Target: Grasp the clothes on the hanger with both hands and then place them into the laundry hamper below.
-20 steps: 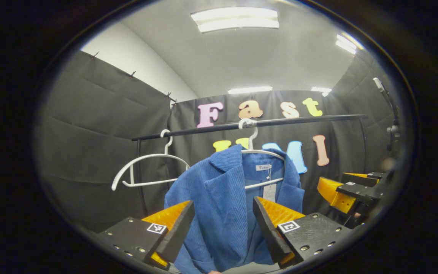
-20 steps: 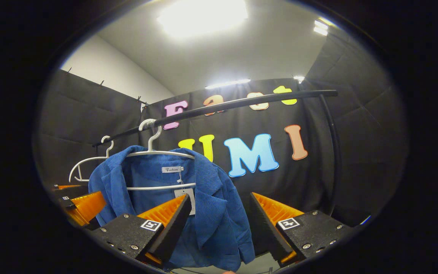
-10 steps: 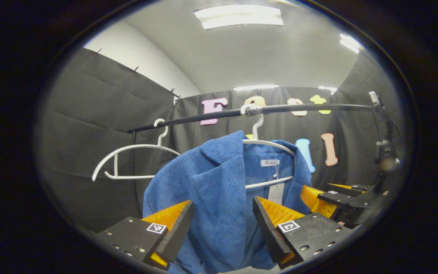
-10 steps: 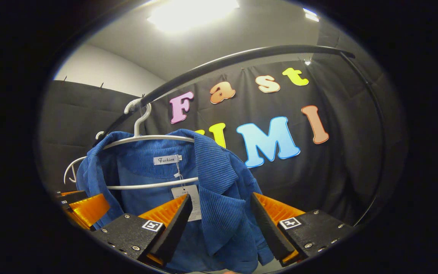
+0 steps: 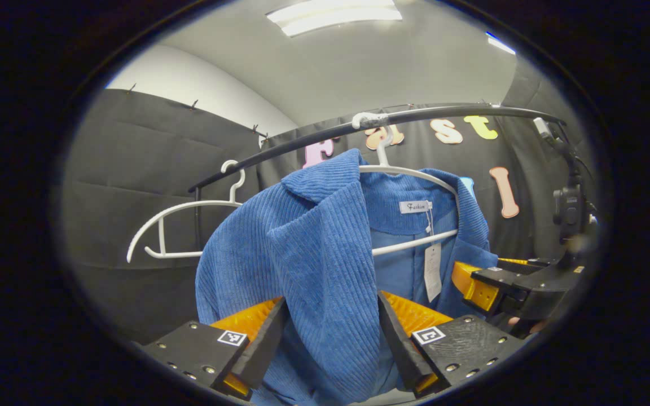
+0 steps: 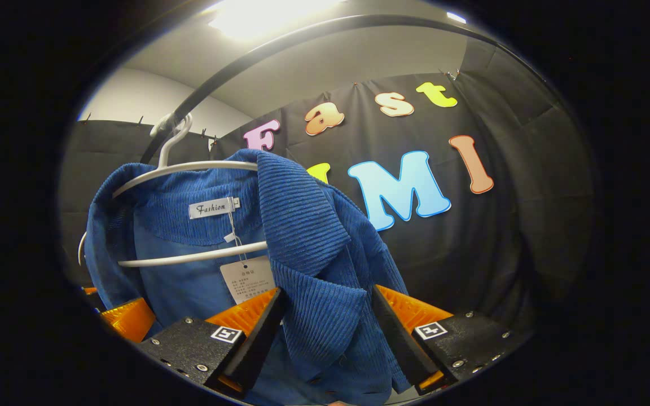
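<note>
1. Black cloth walls (image 5: 150, 152) close the booth on every side, with a pale ceiling and one lit ceiling panel (image 5: 333, 11) at the top of the left gripper view.
2. One black rail (image 5: 302, 138) arcs across the upper half of that view, and I count two white hangers on it: a bare hanger (image 5: 175, 225) at centre left and a loaded hanger (image 5: 409, 169) just right of centre.
3. One blue corduroy jacket (image 5: 308, 248) hangs on the loaded hanger, filling the centre; one neck label (image 5: 414, 207) and one paper tag (image 5: 432, 270) show inside its collar.
4. My left gripper (image 5: 330, 332), bottom centre, stands wide open with the jacket's near lapel draped between its two fingers; I cannot tell whether either finger presses the cloth.
5. My right gripper (image 6: 328, 338), bottom centre of the right gripper view, is likewise spread wide around the other lapel (image 6: 313, 265), gripping nothing that I can confirm.
6. At the lower right of the left gripper view, the right gripper sits beside the jacket's far edge.
</note>
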### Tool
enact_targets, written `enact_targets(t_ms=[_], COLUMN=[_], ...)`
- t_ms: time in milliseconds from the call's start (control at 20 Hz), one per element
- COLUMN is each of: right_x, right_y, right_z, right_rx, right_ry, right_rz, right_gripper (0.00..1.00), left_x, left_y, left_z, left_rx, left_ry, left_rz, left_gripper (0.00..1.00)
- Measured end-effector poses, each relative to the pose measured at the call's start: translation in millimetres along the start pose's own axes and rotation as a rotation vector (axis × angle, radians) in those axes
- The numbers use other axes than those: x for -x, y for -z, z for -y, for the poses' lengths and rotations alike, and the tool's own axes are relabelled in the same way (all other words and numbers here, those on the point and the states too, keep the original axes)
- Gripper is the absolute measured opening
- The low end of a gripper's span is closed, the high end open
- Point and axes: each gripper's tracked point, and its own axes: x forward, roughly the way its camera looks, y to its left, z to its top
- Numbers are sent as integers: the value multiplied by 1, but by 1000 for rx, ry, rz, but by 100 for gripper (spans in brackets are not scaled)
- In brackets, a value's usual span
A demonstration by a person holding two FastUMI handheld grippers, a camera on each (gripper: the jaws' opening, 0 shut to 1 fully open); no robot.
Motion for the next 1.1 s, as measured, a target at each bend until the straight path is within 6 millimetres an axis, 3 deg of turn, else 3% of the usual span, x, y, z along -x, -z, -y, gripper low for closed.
enact_targets(t_ms=[200, 300, 350, 450, 550, 800, 900, 1100], right_x=[-10, -13, -13, -15, -19, -14, -14, -11], right_y=[4, 5, 4, 1, -3, -25, -35, -59], right_z=[2, 2, 4, 5, -1, 16, 23, 37], right_rx=[6, -3, -11, -33, -49, -41, -51, -58], right_ry=[-7, 4, 4, -1, -50, -27, -12, 19], right_rz=[-4, -2, 1, 10, 15, 79, 106, 163], right_gripper=[94, 80, 60, 32, 4, 5, 4, 4], left_x=[3, 2, 4, 7, 11, 5, 5, 10], left_y=[1, 2, 3, 2, 0, 3, 0, -17], left_z=[-4, -7, -9, -16, -21, -15, -22, -14], left_rx=[-5, -8, -6, -5, 26, 154, 162, 161], left_ry=[-22, -35, -38, -58, -76, -30, -36, 21], left_rz=[-9, -10, -9, -4, 2, -16, -13, 11], left_gripper=[90, 85, 79, 70, 51, 6, 6, 7])
